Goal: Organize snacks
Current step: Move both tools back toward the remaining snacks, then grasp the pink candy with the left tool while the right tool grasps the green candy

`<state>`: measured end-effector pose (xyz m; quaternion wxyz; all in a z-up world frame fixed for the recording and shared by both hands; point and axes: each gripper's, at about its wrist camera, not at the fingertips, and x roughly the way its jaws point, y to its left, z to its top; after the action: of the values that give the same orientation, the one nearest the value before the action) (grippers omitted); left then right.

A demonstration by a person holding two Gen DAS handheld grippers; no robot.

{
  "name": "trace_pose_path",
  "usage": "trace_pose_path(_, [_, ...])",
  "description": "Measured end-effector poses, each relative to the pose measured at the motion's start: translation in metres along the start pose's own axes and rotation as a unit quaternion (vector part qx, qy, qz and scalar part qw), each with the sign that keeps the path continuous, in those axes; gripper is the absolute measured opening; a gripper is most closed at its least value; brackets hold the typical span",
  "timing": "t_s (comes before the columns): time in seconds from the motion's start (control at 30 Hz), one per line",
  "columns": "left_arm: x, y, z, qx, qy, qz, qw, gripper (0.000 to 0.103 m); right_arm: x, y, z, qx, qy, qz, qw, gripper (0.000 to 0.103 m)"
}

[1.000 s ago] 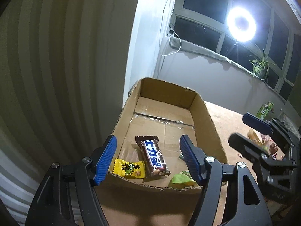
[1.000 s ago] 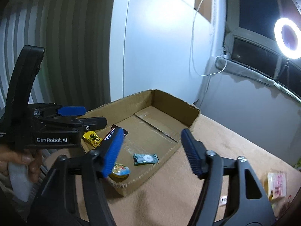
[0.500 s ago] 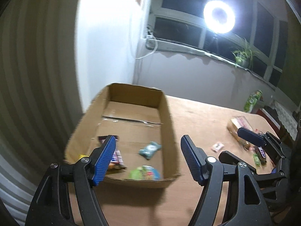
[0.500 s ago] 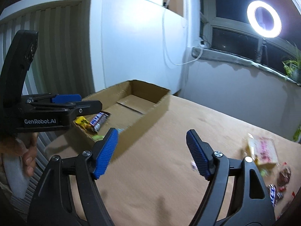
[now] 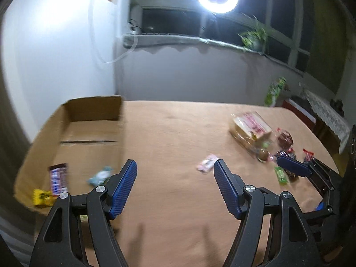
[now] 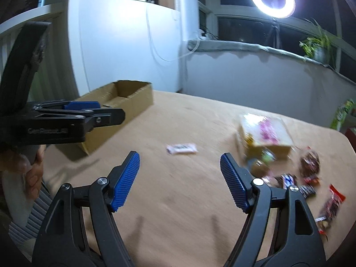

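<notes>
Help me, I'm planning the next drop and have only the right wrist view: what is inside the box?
Observer: A brown bar lies on the floor of the box, near the wall closest to the left camera.
Operator: Anything beside it?
Observer: A yellow packet lies right by the bar, in the near corner.
Operator: Is that all?
Observer: No, a teal packet lies on the floor too, on the bar's table side.
</notes>
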<state>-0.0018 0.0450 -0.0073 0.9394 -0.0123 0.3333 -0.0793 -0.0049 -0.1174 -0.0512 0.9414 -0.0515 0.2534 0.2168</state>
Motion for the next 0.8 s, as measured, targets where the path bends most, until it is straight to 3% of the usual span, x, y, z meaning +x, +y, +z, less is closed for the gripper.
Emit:
trace_pose_path(0.17, [0.033,-0.026,0.0,0.047,0.015,-0.007,0.9988,0.071,0.001,-0.028,-0.021,0.03,0.045,-0.017,0.998,0.078])
trace_pose_path(0.43, [0.085,-0.046,0.001,0.091,0.076,-0.026,0.9926,0.071,-0.008,-0.056,-0.048,0.055,0.086,-0.024,0.995,0.077])
trace_pose_path(0.53, [0.099,-0.047,0.002,0.098,0.092,-0.028,0.9905,0.071,-0.006,-0.062,-0.054,0.058,0.097,-0.027,0.993,0.068])
trace_pose_path(0.8, [0.112,-0.051,-0.001,0.104,0.113,-0.036,0.9875,0.071,0.005,-0.07,-0.051,0.058,0.104,-0.031,0.992,0.067])
